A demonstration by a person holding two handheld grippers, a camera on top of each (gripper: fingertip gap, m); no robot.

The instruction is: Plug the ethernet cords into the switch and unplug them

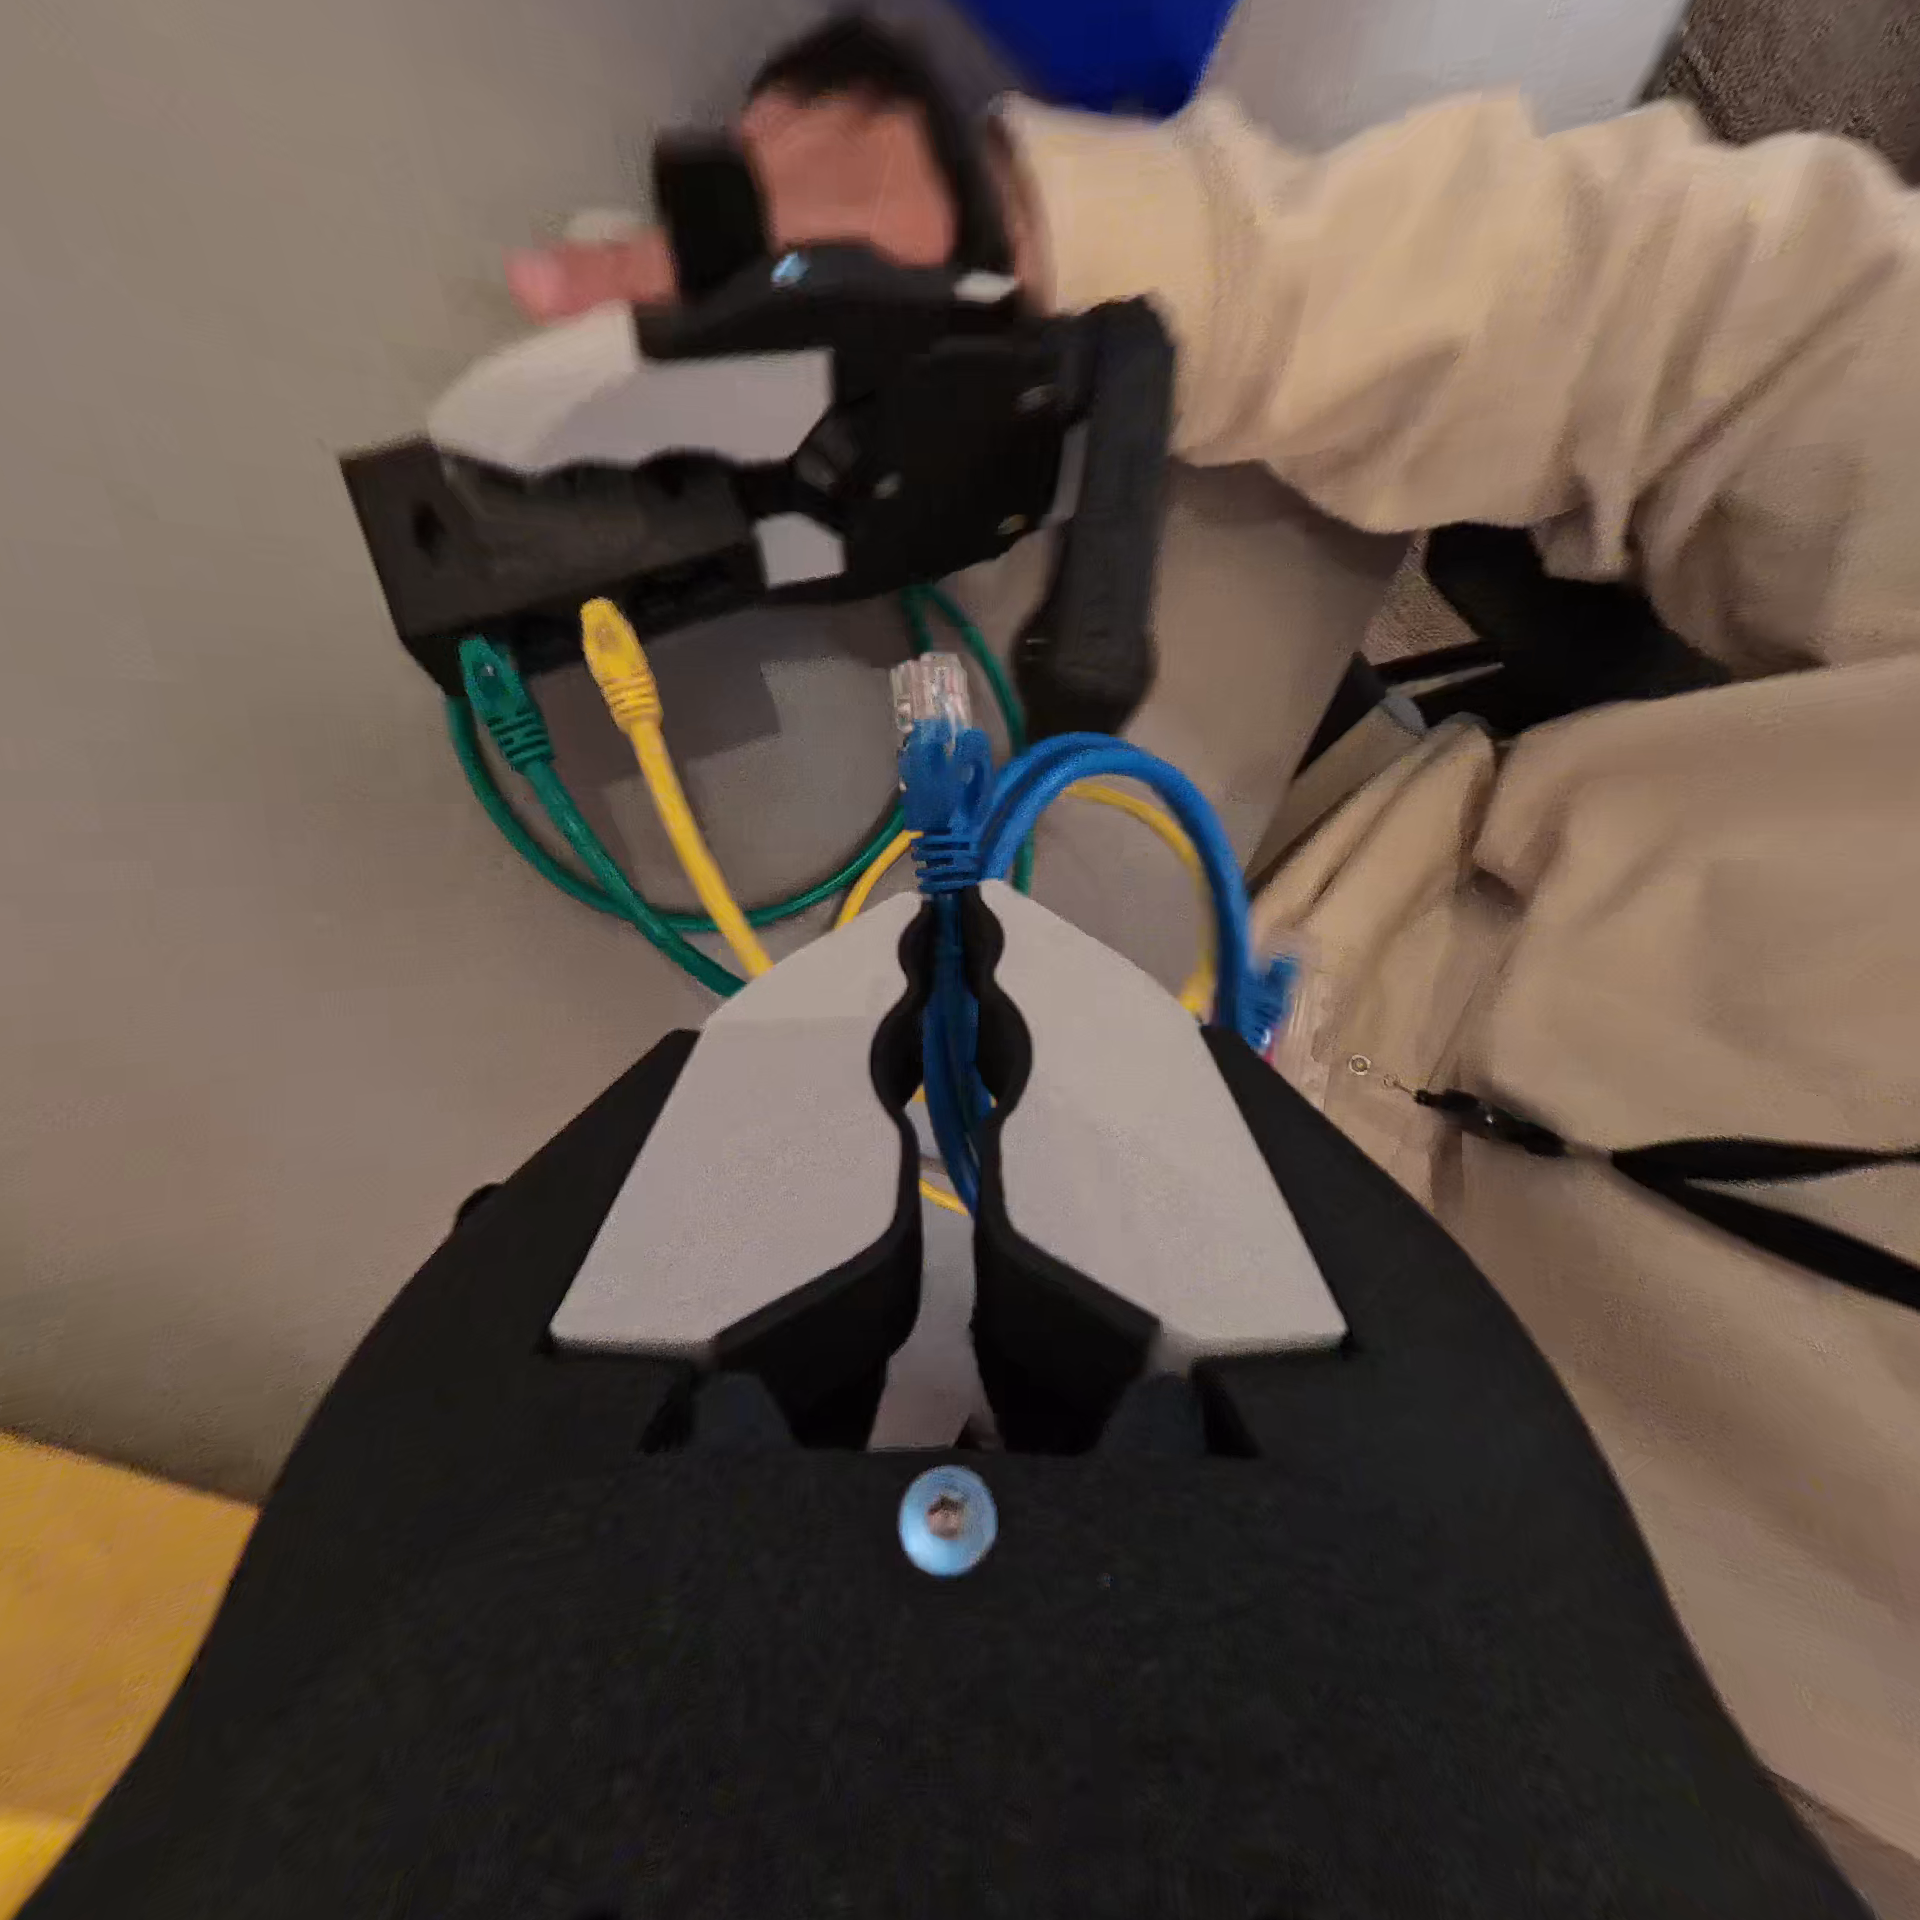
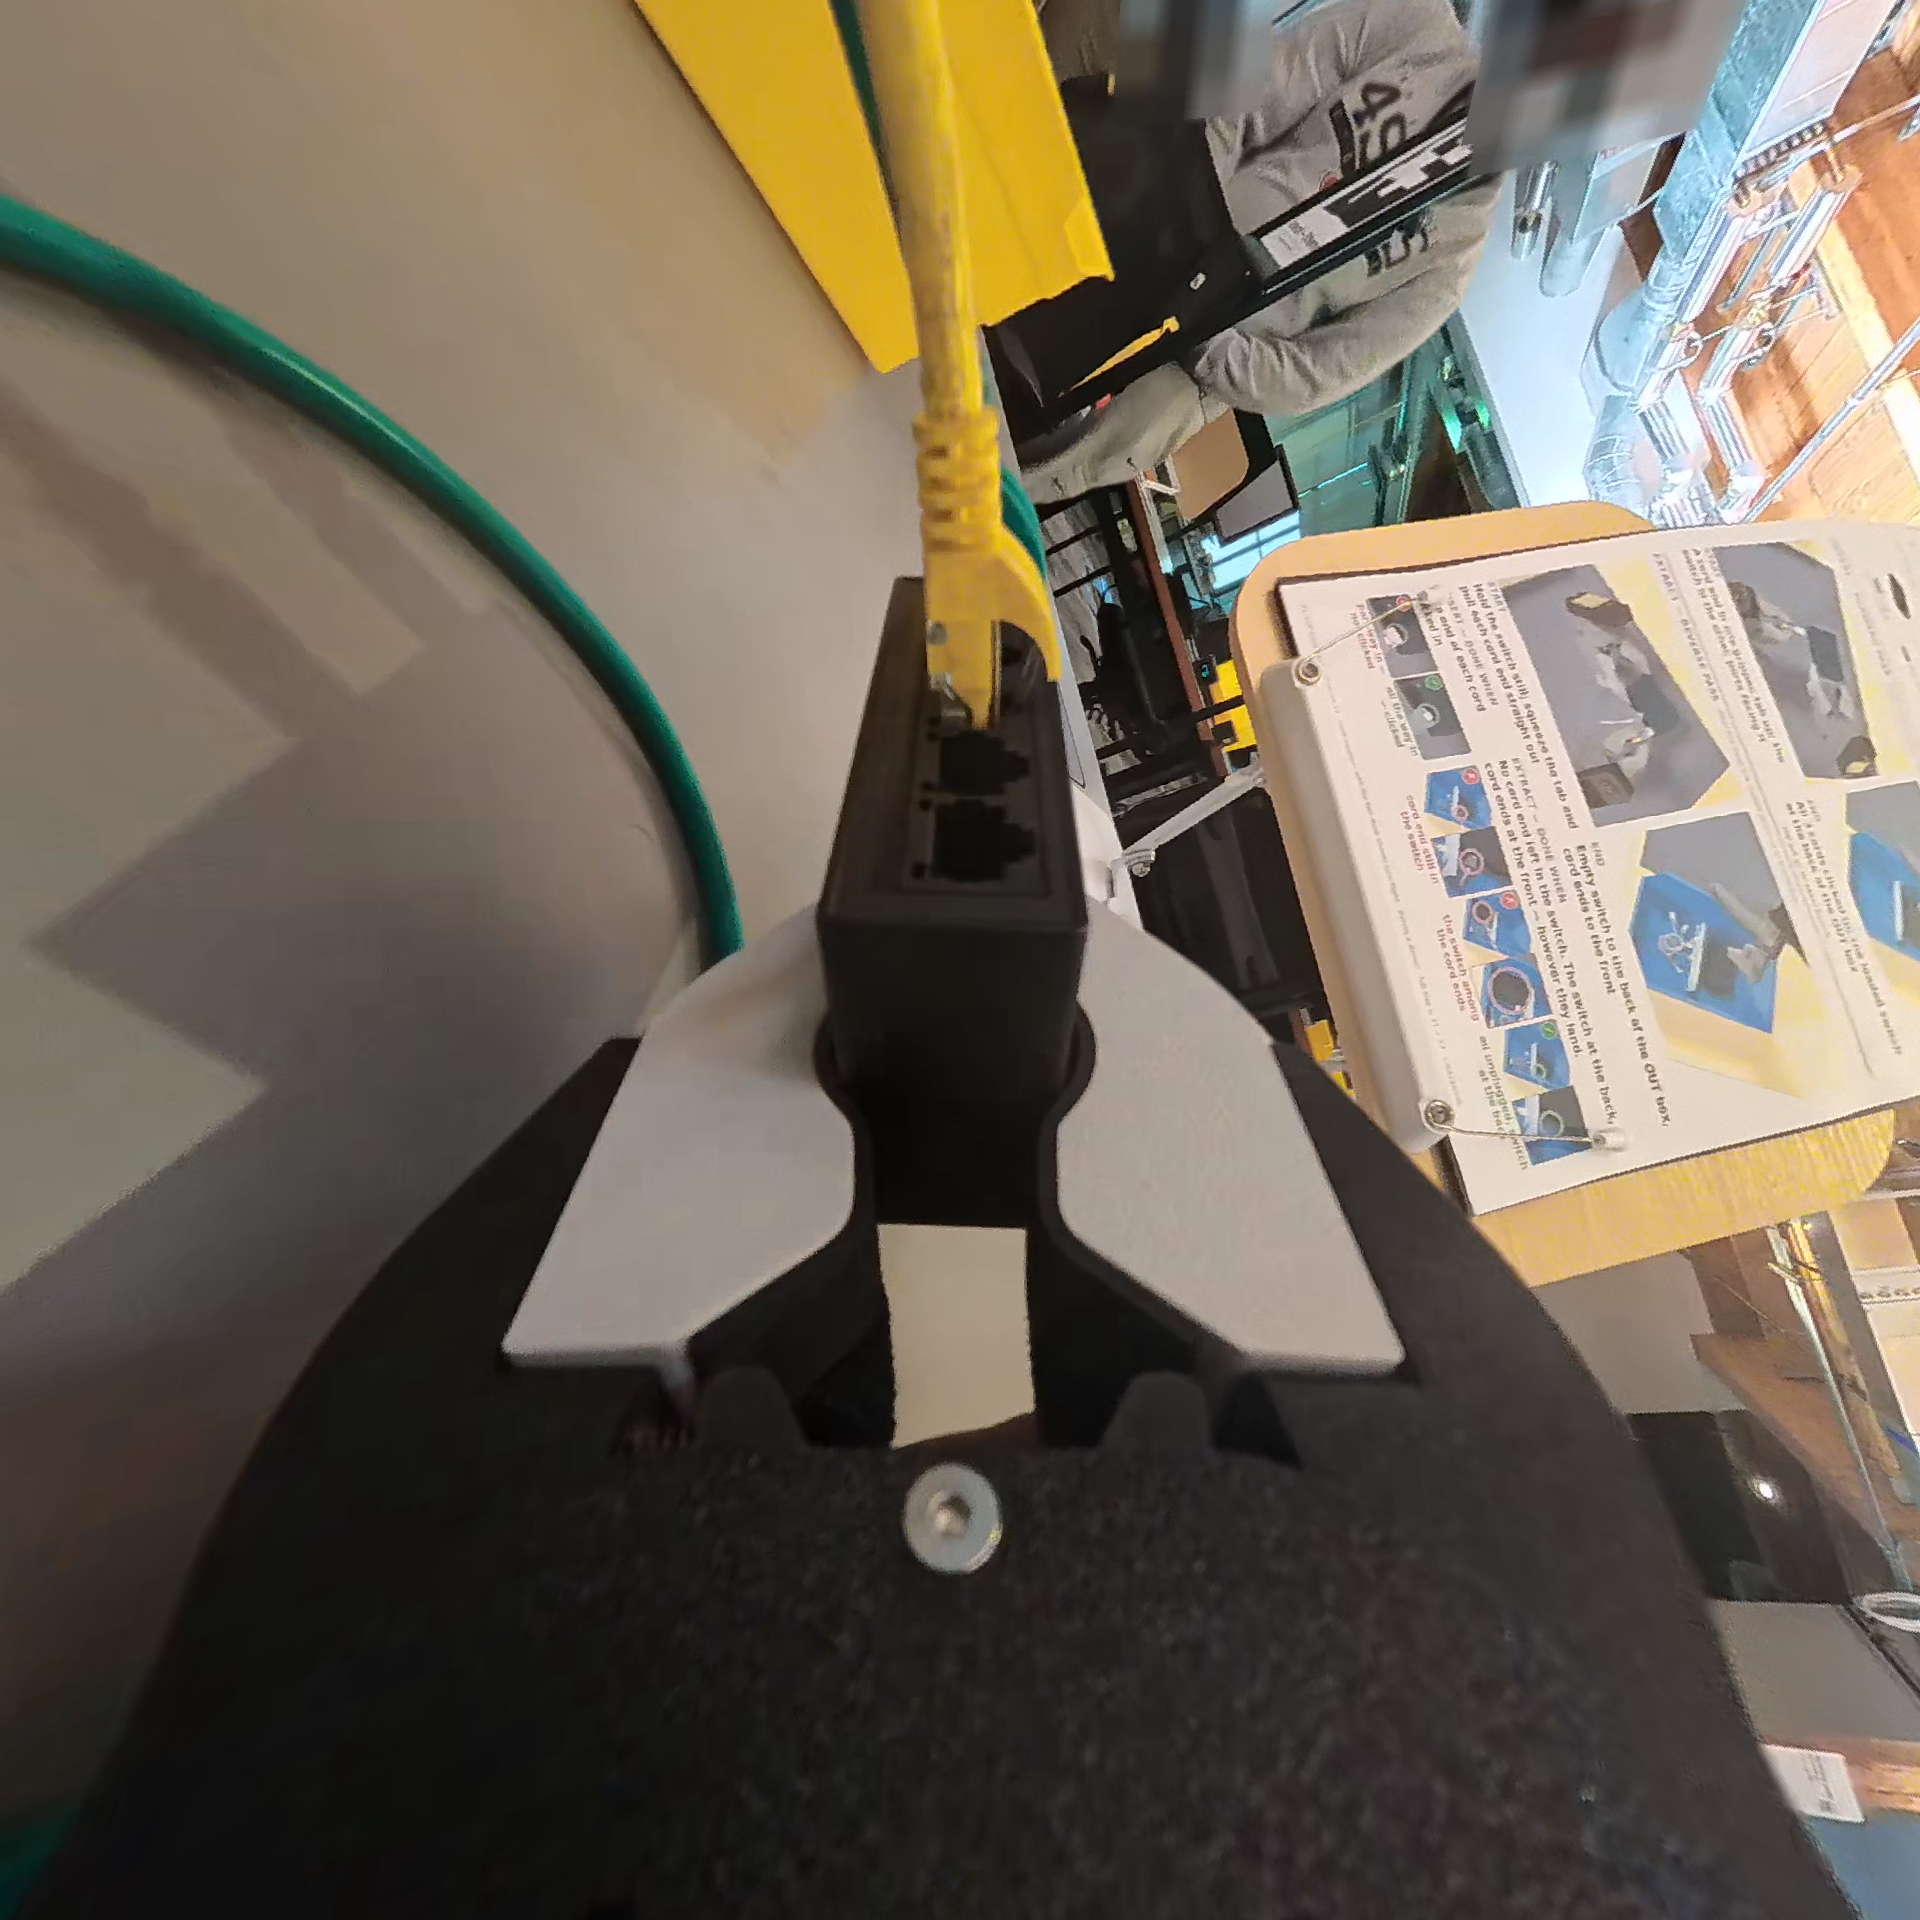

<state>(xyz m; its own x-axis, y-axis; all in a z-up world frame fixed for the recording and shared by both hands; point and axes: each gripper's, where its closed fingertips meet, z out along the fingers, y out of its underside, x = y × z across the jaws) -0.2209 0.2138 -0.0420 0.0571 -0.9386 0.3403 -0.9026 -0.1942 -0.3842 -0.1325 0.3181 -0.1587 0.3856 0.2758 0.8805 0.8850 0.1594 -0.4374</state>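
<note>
left gripper (image 1: 951,914) pinched on blue ethernet cord (image 1: 940,790), clear plug up at frame centre | right gripper (image 2: 951,997) clamping black plastic switch (image 2: 951,831), upper left in left view | risk: cord-only grip lets plug twist, missing port

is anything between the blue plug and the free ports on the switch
Nothing visible. The blue plug, held by the left hand-held gripper, faces open air toward the switch. Green plug and yellow plug fill neighbouring ports; empty ones remain.
</note>
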